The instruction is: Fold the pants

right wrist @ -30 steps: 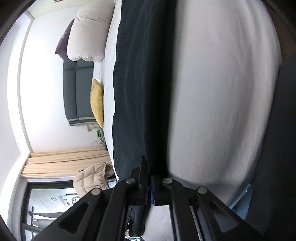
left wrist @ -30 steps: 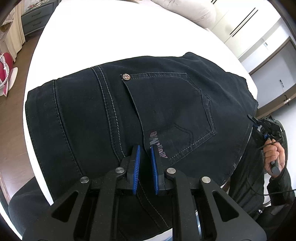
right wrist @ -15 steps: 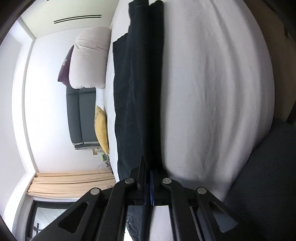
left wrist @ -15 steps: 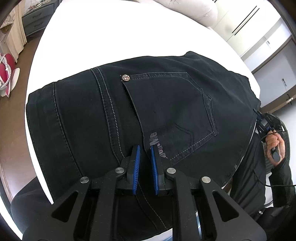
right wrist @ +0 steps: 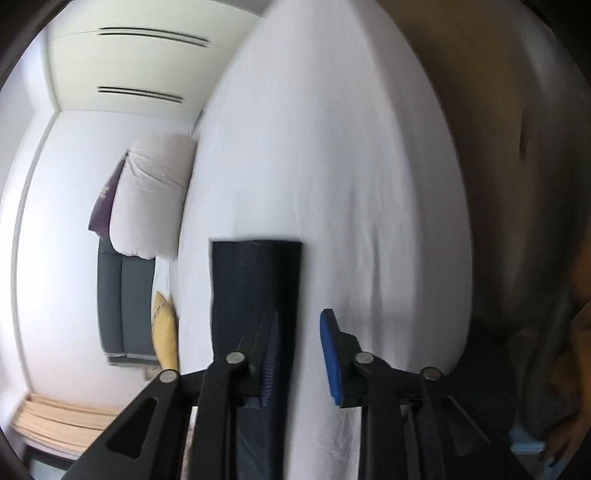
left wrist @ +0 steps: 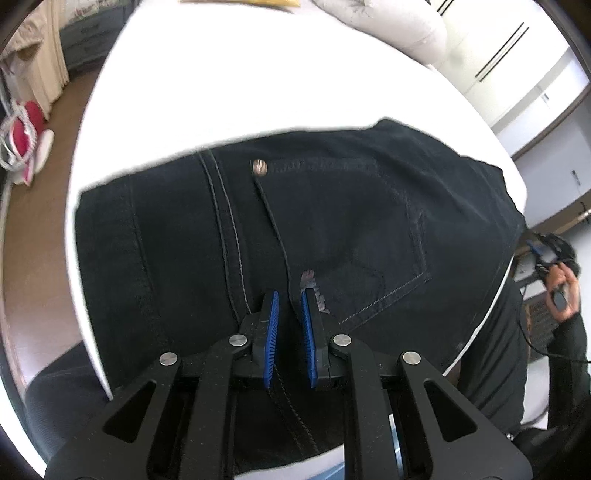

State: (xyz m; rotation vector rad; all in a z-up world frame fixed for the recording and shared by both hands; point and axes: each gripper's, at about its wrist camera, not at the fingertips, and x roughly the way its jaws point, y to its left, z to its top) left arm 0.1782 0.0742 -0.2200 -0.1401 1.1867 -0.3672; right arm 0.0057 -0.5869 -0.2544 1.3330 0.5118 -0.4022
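Black jeans (left wrist: pixel 332 229) lie folded on a white bed (left wrist: pixel 221 92), back pocket and rivet facing up. My left gripper (left wrist: pixel 290 299) hovers over the pocket's near corner, jaws a narrow gap apart with nothing between them. In the right wrist view the folded jeans (right wrist: pixel 255 280) show edge-on as a dark slab on the sheet (right wrist: pixel 351 184). My right gripper (right wrist: pixel 299 325) is open, its left finger against the jeans and its right finger over bare sheet. The right gripper and the hand holding it also show in the left wrist view (left wrist: pixel 554 266), off the bed's right edge.
A white pillow (left wrist: pixel 388 22) lies at the bed's far end. A grey headboard (right wrist: pixel 122 306), a yellow cushion (right wrist: pixel 164 332) and a purple cushion (right wrist: pixel 105 206) sit beyond it. A dresser (left wrist: pixel 88 40) and a pink bag (left wrist: pixel 26 136) stand on the wooden floor at left.
My right gripper has opened and let go of the jeans' edge, pulling back from the bed. My left gripper has risen slightly above the pocket.
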